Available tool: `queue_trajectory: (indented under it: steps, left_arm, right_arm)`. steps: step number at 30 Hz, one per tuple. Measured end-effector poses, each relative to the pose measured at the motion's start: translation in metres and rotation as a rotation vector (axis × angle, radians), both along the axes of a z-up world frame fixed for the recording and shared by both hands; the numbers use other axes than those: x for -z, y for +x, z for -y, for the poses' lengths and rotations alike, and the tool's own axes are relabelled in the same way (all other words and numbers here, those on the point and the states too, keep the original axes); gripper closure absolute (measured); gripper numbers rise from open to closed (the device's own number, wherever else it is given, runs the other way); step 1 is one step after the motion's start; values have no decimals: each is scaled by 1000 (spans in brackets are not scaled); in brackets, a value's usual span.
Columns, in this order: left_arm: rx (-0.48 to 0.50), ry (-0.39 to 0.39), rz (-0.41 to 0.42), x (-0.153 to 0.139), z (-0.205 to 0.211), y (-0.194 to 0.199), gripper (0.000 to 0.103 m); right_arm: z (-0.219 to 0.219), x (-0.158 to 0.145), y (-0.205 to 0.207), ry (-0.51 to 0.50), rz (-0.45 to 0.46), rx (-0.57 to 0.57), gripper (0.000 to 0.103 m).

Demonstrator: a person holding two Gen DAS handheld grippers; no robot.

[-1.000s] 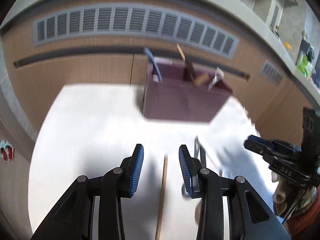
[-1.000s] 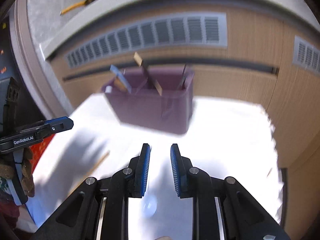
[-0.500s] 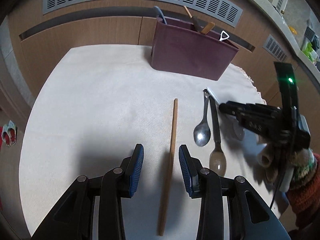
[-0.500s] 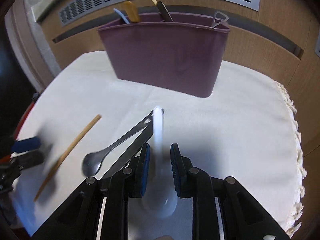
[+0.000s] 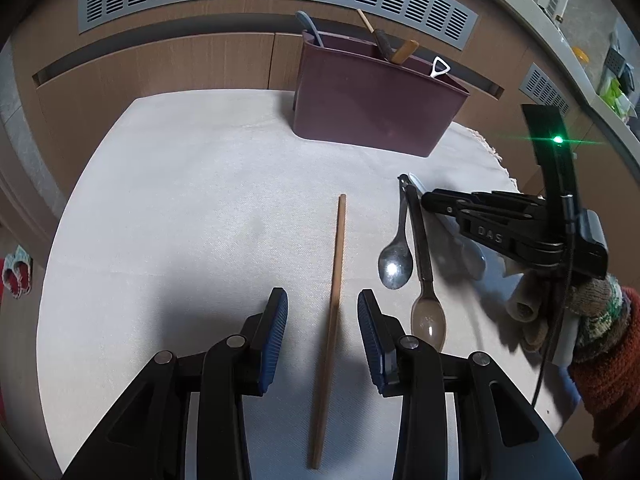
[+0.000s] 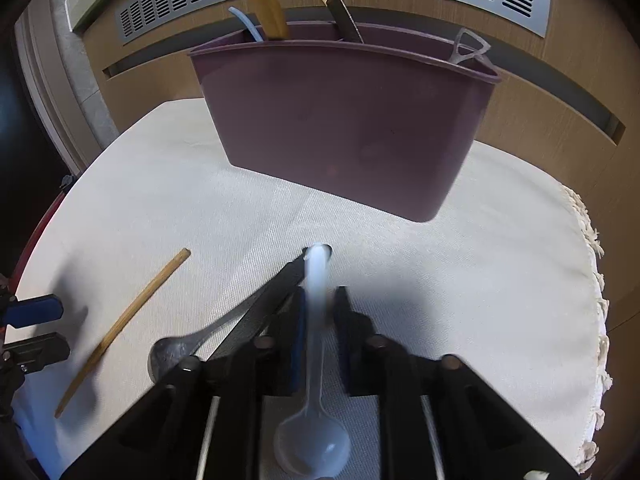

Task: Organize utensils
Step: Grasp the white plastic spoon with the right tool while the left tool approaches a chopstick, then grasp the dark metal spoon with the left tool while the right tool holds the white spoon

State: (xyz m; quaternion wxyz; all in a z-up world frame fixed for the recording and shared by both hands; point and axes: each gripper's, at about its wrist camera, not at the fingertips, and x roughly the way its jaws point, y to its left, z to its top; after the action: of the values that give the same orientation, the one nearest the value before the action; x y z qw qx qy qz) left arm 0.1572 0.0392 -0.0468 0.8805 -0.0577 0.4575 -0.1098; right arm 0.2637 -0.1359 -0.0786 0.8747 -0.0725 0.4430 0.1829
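Hidden: the lower parts of the utensils standing in the maroon caddy (image 6: 348, 128); only handle tips show above its rim.
Blur: right gripper (image 6: 320, 320) fingers smeared, so pad contact is hard to judge.
Right gripper: jaws have just been closing, now narrow around the white plastic spoon (image 6: 316, 360) handle.
White spoon axis: handle points far toward the caddy, bowl near, under the gripper.
Left gripper (image 5: 322, 336): jaws apart, straddling the wooden chopstick (image 5: 334, 320) without touching it.
Chopstick axis: near to far on the white cloth (image 5: 180, 208).
Beside it, right: metal spoon (image 5: 396, 256) and dark-handled spoon (image 5: 426, 292), bowls near.
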Motion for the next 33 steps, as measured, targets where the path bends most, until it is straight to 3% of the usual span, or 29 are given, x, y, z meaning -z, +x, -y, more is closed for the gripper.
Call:
queue_trajectory:
  steps: [15,20,27,33]
  left_arm:
    - [56,2,14,2,15,1,65]
    - [105,48,40,5,32,6,65]
    - [159,45,25,7,51,20,66]
    - [176,48,18,4,65,43,74]
  right_arm:
    - [51,-29,-67,112,58,58,93]
    - [70,-34,-91,177,64,108,93]
    - [79,-34,-105,183,71,131,93]
    - [87,-29,-107,205,58,151,93]
